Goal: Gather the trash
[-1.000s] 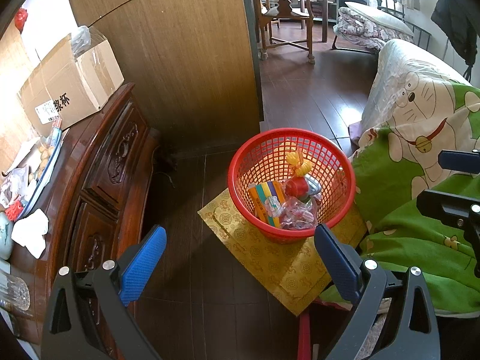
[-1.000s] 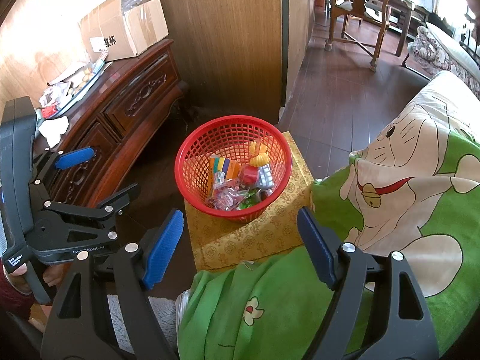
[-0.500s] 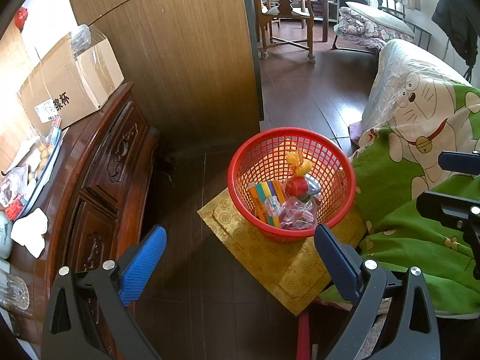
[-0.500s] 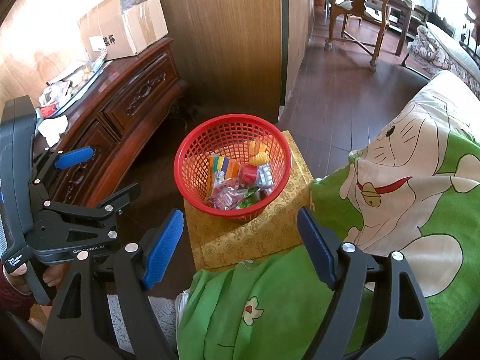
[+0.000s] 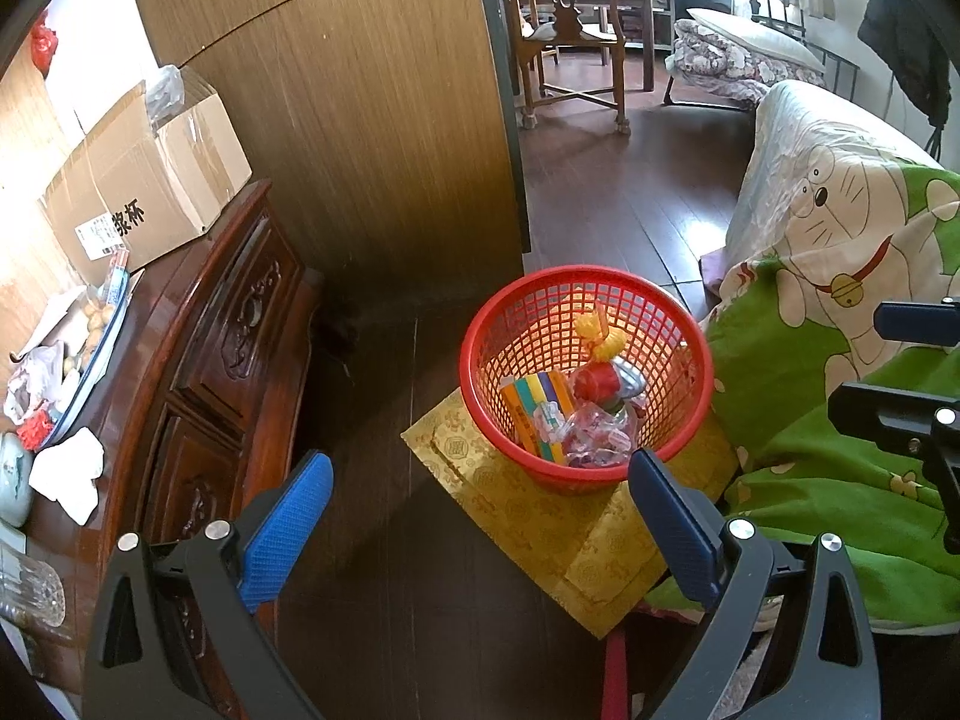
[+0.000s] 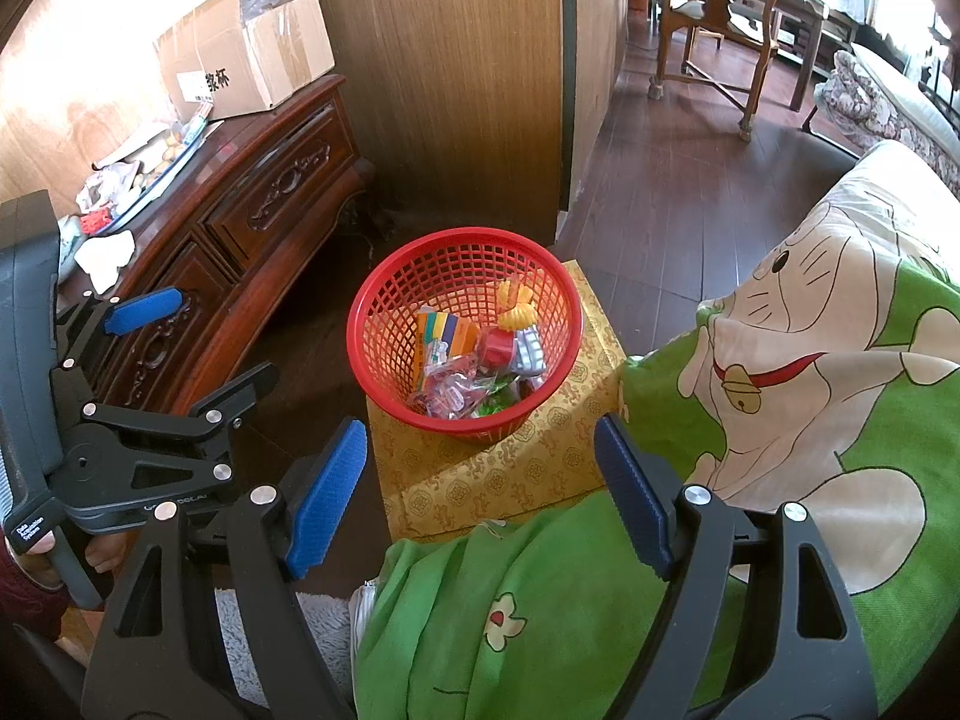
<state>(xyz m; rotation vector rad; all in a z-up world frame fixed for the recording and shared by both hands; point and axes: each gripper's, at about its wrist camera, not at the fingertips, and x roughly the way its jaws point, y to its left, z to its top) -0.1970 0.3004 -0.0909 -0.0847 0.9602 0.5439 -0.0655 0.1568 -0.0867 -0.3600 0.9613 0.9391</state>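
A red mesh basket (image 5: pixel 480 396) (image 6: pixel 372 354) sits on a gold patterned cloth (image 5: pixel 540 516) (image 6: pixel 480 474). Inside lie several pieces of trash: colourful packets (image 5: pixel 534 396) (image 6: pixel 444 330), a red and silver wrapper (image 5: pixel 600 381) (image 6: pixel 498 351), a yellow piece (image 5: pixel 606 342) (image 6: pixel 517 315) and clear plastic (image 5: pixel 591 435) (image 6: pixel 447 393). My left gripper (image 5: pixel 480 504) hangs open in front of the basket with nothing between its blue pads. My right gripper (image 6: pixel 480 480) is open too, over the cloth's near edge. The left gripper (image 6: pixel 198 348) also shows at the left of the right wrist view, open.
A carved wooden cabinet (image 5: pixel 198 372) (image 6: pixel 264 198) stands at the left, holding a cardboard box (image 5: pixel 144 192) (image 6: pixel 246 60), tissues and clutter. A wood panel (image 5: pixel 372 138) rises behind the basket. A green cartoon blanket (image 5: pixel 840 312) (image 6: pixel 780 408) covers a sofa at right. Dark wooden floor (image 5: pixel 612 180) lies beyond.
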